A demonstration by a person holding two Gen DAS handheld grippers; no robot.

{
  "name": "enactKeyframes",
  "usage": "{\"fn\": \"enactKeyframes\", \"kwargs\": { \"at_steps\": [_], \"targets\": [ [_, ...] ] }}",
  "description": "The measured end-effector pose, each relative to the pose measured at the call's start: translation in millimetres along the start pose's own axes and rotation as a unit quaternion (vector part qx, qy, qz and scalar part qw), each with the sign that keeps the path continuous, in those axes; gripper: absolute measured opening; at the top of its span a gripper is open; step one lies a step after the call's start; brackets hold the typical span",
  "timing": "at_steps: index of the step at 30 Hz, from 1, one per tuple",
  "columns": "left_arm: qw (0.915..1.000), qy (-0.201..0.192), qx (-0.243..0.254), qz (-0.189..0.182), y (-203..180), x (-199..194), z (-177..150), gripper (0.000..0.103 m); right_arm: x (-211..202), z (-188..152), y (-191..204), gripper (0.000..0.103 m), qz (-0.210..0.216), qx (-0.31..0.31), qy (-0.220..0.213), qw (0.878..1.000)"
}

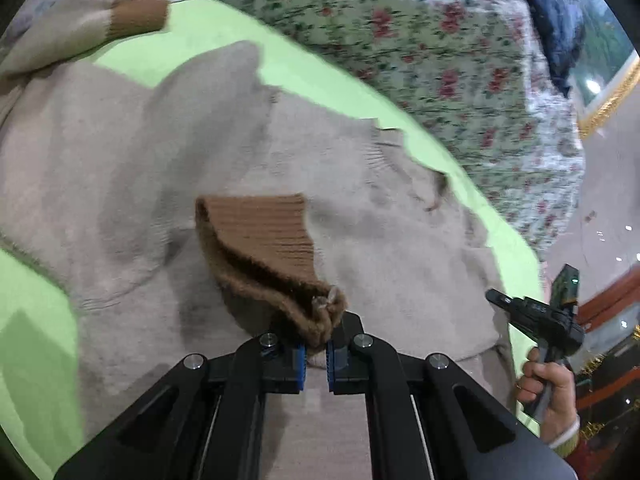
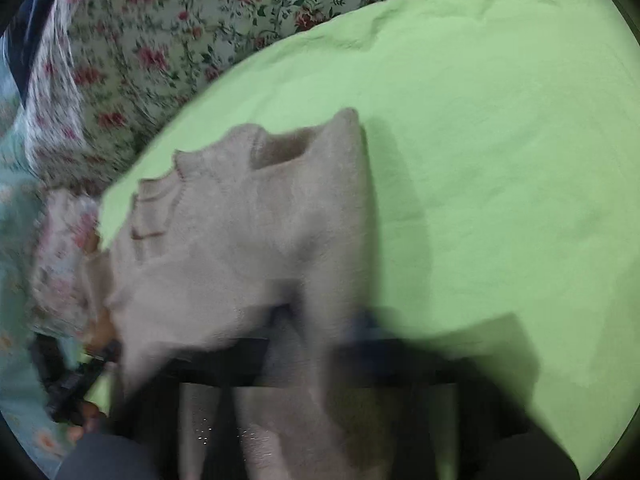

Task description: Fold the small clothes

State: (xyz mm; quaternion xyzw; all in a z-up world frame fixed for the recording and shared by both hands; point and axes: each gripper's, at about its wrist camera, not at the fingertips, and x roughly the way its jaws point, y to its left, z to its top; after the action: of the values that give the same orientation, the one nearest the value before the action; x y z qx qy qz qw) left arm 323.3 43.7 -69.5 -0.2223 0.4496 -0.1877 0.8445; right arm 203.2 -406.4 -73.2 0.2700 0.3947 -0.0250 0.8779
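Left gripper (image 1: 316,354) clamps my beige sweater's (image 1: 140,152) one brown cuff (image 1: 260,236); right gripper (image 2: 320,344) too blurred to tell; green sheet (image 2: 480,120) beneath, floral bedding (image 1: 420,40) beside

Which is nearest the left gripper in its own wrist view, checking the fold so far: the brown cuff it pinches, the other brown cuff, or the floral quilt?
1. Pinched brown cuff, between the left gripper's pads.
2. Other brown cuff, upper left.
3. Floral quilt, beyond the green sheet; close to the second.
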Motion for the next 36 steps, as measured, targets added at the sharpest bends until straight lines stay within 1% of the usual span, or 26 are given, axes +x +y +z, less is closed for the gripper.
{"fn": "enactKeyframes", "kwargs": {
  "at_steps": [2,3,5,6,8,9,10,11,12,13,14,15,16,17,18,20,22,24,26,27,28,30,32,34,35,36],
  "targets": [
    [0.9995,-0.004,0.019,-0.026,-13,-1,0,0.006,-11,7,-9,0.008,-0.012,-0.005,-0.02,1.0],
    [0.9992,-0.004,0.028,-0.026,-16,2,-2,0.006,-13,11,-17,0.008,-0.011,0.0,-0.022,1.0],
    [0.9991,0.005,0.042,-0.009,-20,13,-5,0.006,-8,13,-29,0.008,-0.015,0.01,-0.01,1.0],
    [0.999,0.017,0.041,0.009,-16,21,-8,0.006,-1,11,-32,0.008,-0.018,0.008,0.002,1.0],
    [0.9992,0.027,0.028,0.012,-8,25,-11,0.006,2,8,-36,0.01,-0.015,0.018,0.009,1.0],
    [0.9994,0.026,0.024,0.008,-5,24,-11,0.006,-8,7,-36,0.01,-0.033,0.029,-0.005,0.999],
    [0.9995,0.025,0.019,0.003,-2,23,-12,0.006,-17,6,-32,0.017,-0.052,0.029,-0.021,0.998],
    [0.9996,0.025,0.015,0.0,0,22,-13,0.006,-33,1,-22,0.017,-0.073,0.019,-0.054,0.996],
    [0.9996,0.025,0.011,-0.002,1,22,-13,0.006,-40,-2,-12,0.017,-0.065,0.007,-0.067,0.996],
    [0.9996,0.025,0.012,-0.001,0,22,-13,0.006,-43,-6,-1,0.017,-0.047,-0.01,-0.066,0.997],
    [0.9996,0.025,0.016,0.003,-1,23,-14,0.006,-39,-11,14,0.025,-0.025,-0.035,-0.051,0.998],
    [0.9994,0.025,0.021,0.008,-3,23,-15,0.006,-33,-16,24,0.031,-0.016,-0.051,-0.034,0.998],
    [0.9993,0.025,0.024,0.011,-6,23,-13,0.006,-23,-23,30,0.043,-0.009,-0.062,-0.011,0.998],
    [0.9992,0.027,0.026,0.013,-5,20,-14,0.007,-14,-28,29,0.045,-0.013,-0.065,0.009,0.998],
    [0.9991,0.029,0.028,0.014,-3,17,-16,0.009,-8,-32,23,0.044,-0.04,-0.061,0.017,0.997],
    [0.9989,0.027,0.033,0.021,2,7,-19,0.01,-12,-34,7,0.031,-0.032,-0.037,0.005,0.999],
    [0.9985,0.025,0.037,0.032,8,-9,-23,0.011,-27,-35,-3,0.031,-0.028,-0.004,-0.007,1.0],
    [0.9986,0.019,0.037,0.033,12,-25,-25,0.012,-44,-40,5,0.035,-0.028,-0.008,-0.023,0.999],
    [0.9979,0.003,0.048,0.044,14,-42,-26,0.015,-54,-50,18,0.052,0.0,-0.019,-0.025,0.999],
    [0.9967,-0.007,0.056,0.058,16,-52,-24,0.023,-60,-56,25,0.054,0.019,-0.025,-0.025,0.999],
    [0.9955,-0.017,0.062,0.07,19,-60,-21,0.027,-65,-63,32,0.056,0.03,-0.031,-0.025,0.999],
    [0.9905,-0.042,0.075,0.108,27,-75,-8,0.046,-72,-79,50,0.057,0.042,-0.052,-0.019,0.998],
    [0.9823,-0.061,0.086,0.155,35,-83,11,0.051,-74,-95,66,0.059,0.057,-0.067,-0.007,0.996],
    [0.9696,-0.073,0.104,0.209,44,-83,37,0.053,-75,-109,76,0.06,0.07,-0.075,0.007,0.995],
    [0.9607,-0.074,0.118,0.24,47,-79,51,0.057,-75,-114,80,0.06,0.079,-0.075,0.015,0.994],
    [0.9477,-0.074,0.134,0.28,51,-71,67,0.059,-74,-118,84,0.06,0.088,-0.074,0.022,0.993]
  ]
}}
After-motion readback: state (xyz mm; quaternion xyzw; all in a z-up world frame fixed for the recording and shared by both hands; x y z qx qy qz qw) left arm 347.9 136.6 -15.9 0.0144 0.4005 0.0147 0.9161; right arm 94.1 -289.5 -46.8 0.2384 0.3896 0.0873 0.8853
